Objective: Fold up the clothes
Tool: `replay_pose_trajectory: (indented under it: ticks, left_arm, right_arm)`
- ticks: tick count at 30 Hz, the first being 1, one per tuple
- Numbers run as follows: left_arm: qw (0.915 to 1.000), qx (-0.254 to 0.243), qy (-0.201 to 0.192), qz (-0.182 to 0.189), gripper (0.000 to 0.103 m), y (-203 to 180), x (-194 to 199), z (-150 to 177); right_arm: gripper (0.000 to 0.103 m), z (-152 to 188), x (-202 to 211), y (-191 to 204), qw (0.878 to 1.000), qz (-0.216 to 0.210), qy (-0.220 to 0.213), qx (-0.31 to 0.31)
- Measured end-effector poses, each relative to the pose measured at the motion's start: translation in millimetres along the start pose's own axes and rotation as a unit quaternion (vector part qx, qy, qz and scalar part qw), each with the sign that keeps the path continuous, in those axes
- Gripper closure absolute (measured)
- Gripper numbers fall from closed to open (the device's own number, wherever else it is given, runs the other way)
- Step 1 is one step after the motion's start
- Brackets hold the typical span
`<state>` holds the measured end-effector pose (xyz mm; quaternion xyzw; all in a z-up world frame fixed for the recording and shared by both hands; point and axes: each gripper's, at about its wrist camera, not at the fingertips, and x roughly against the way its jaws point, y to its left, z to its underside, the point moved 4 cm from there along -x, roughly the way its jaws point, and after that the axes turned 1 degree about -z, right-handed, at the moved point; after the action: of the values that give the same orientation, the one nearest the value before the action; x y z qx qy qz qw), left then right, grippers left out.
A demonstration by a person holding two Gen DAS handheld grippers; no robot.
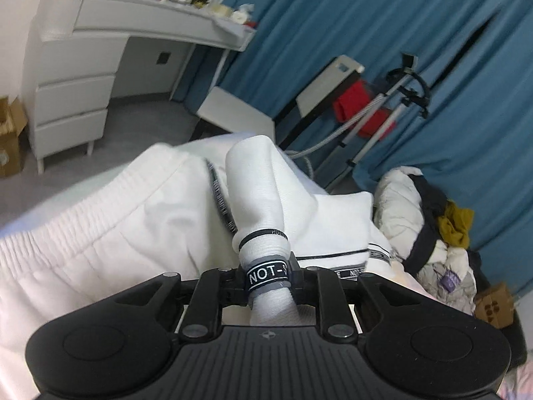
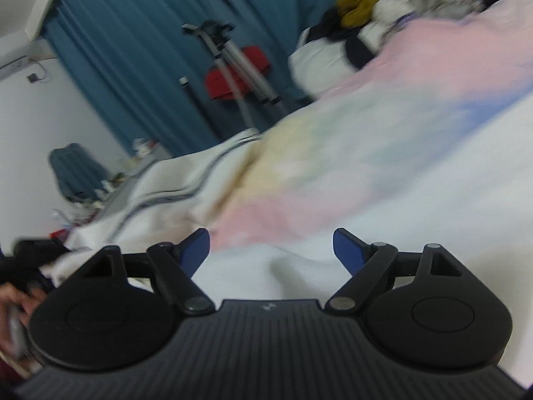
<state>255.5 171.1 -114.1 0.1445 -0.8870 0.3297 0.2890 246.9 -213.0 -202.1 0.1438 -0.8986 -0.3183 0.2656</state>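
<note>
While your left gripper (image 1: pixel 268 278) is clenching the sleeve cuff (image 1: pixel 266 266) of the white sweatshirt (image 1: pixel 133 226) at the lower centre of the left wrist frame, the rest of the garment is spreading upward and to the left over the bed, with its ribbed hem (image 1: pixel 60 230) running toward the left edge. Your right gripper (image 2: pixel 271 250) is standing released, its blue fingertips (image 2: pixel 196 246) wide apart and holding nothing, above the pastel bedsheet (image 2: pixel 366 153); the sweatshirt is lying at the middle left of that blurred frame. You are gripping only the narrow cuff, so a quick pull is likely to slip it out, or to drag the whole body and wrinkle it. With only one end held, the sleeve is also risking to twist. On the black cuff band I am reading "NOT-S", the rest being hidden by the jaw; the striped tape (image 1: pixel 349 271) to the right carries letters too small to read.
</note>
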Motion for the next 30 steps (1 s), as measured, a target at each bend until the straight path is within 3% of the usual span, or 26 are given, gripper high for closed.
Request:
replay_pose_trajectory:
  ticks: [3,9,11,13,15,16,18,20,26,28,30]
  left_arm:
    - [0.9993,0.037,0.004,-0.005,0.081,17.5,-17.2,4.5]
    - [0.9996,0.019,0.005,-0.023,0.081,27.5,-48.5,18.0]
    - [0.9992,0.010,0.004,-0.040,0.081,24.4,-55.2,26.7]
    - [0.9990,0.001,0.008,-0.045,0.081,21.2,-65.7,34.1]
    - [0.9991,-0.001,0.015,-0.040,0.081,21.6,-72.4,37.1]
    - [0.9992,-0.001,0.019,-0.036,0.081,22.8,-74.8,37.5]
    - [0.9993,-0.001,0.027,-0.027,0.081,25.0,-79.6,38.2]
    - [0.9992,0.000,0.035,-0.017,0.081,27.3,-84.3,38.9]
    - [0.9993,-0.020,0.028,0.016,0.082,18.1,-77.3,43.9]
    - [0.9982,-0.037,0.022,0.042,0.078,8.8,-67.7,46.7]
    - [0.9949,-0.061,0.024,0.078,0.066,-3.8,-59.0,51.7]
  right_arm:
    - [0.019,-17.6,-57.9,22.0,0.999,-0.023,0.019,-0.023]
    - [0.026,-44.6,-187.4,37.9,0.996,-0.011,0.042,-0.077]
    - [0.036,-49.6,-218.8,40.2,0.995,0.000,0.051,-0.080]
    - [0.039,-52.4,-240.5,41.1,0.995,0.006,0.055,-0.077]
    - [0.058,-53.3,-257.2,42.3,0.996,0.017,0.054,-0.072]
    - [0.063,-54.0,-264.0,42.1,0.996,0.022,0.052,-0.068]
    - [0.083,-53.3,-270.6,43.7,0.997,0.023,0.044,-0.055]
    - [0.096,-52.8,-264.8,47.6,0.999,0.020,0.023,-0.040]
    - [0.097,-77.1,-203.2,57.4,0.996,0.030,-0.087,0.002]
    - [0.098,-95.5,-171.4,55.7,0.991,0.048,-0.125,0.015]
    - [0.098,-118.1,-135.3,52.0,0.984,0.073,-0.161,0.030]
